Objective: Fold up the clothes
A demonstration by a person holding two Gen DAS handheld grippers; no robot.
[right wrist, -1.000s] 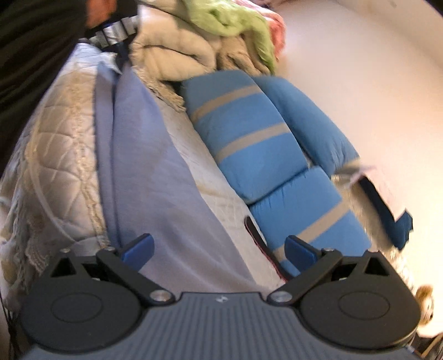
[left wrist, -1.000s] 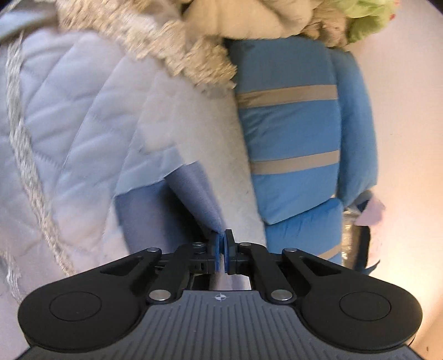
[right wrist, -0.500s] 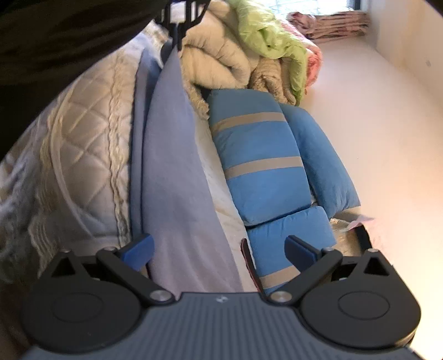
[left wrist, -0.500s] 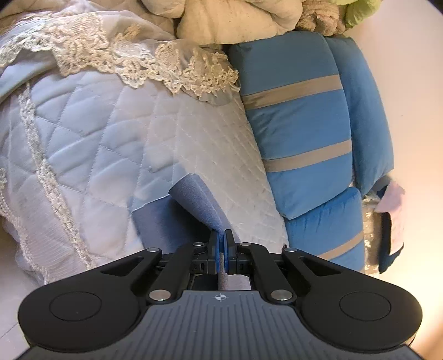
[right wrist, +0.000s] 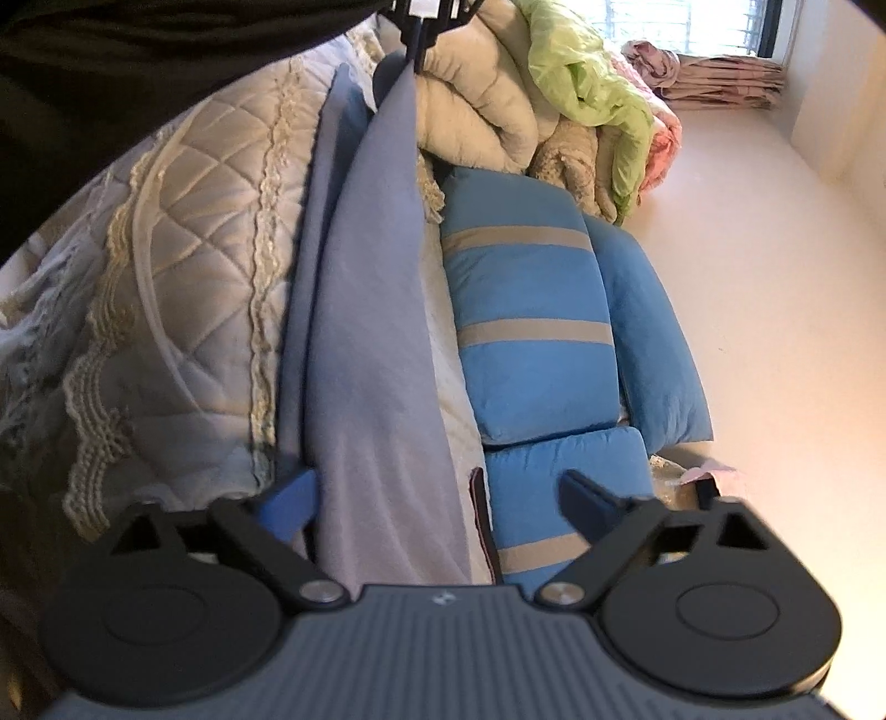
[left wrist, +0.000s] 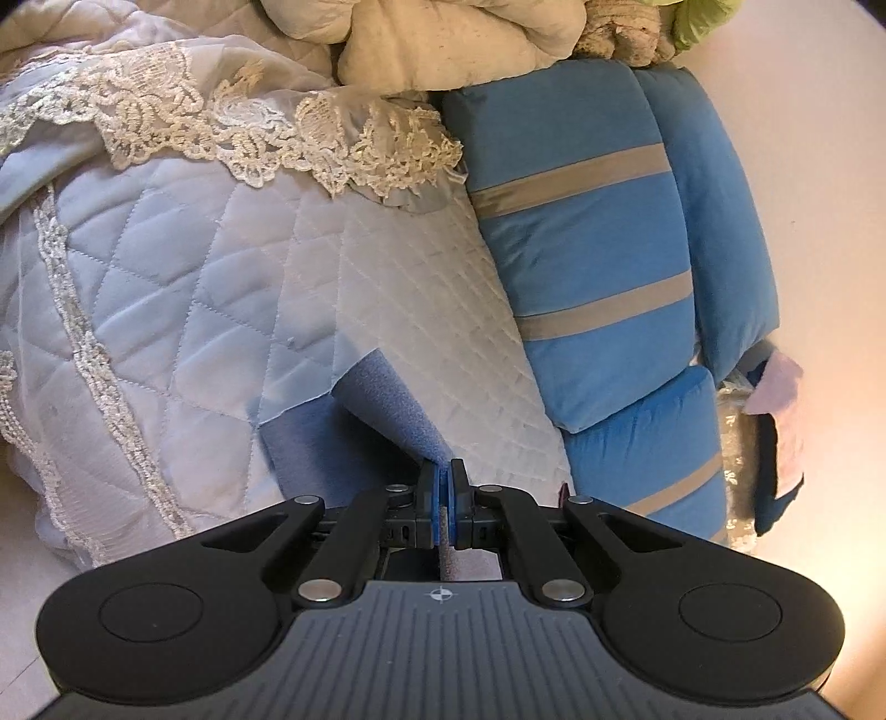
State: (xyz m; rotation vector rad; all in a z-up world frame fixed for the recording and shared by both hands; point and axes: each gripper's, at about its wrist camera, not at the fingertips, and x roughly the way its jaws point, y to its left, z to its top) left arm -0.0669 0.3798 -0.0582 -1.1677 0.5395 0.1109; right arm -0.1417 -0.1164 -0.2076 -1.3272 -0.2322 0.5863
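A lavender-blue garment [right wrist: 376, 354] hangs stretched above the quilted bed. My left gripper [left wrist: 443, 479] is shut on one end of the garment [left wrist: 382, 404]; that gripper also shows at the top of the right wrist view [right wrist: 423, 22], pinching the cloth's upper end. My right gripper [right wrist: 437, 498] is open, its jaws wide apart on either side of the cloth's lower end, not clamping it.
A pale quilted bedspread [left wrist: 183, 310] with lace trim covers the bed. Blue cushions with grey stripes [left wrist: 598, 277] lie along its right side. Piled cream and green bedding [right wrist: 531, 105] sits behind. A dark sleeve [right wrist: 111, 66] fills the upper left.
Both views have lifted and pulled back. The garment hangs longer and straighter from the left gripper. The right gripper has stayed open.
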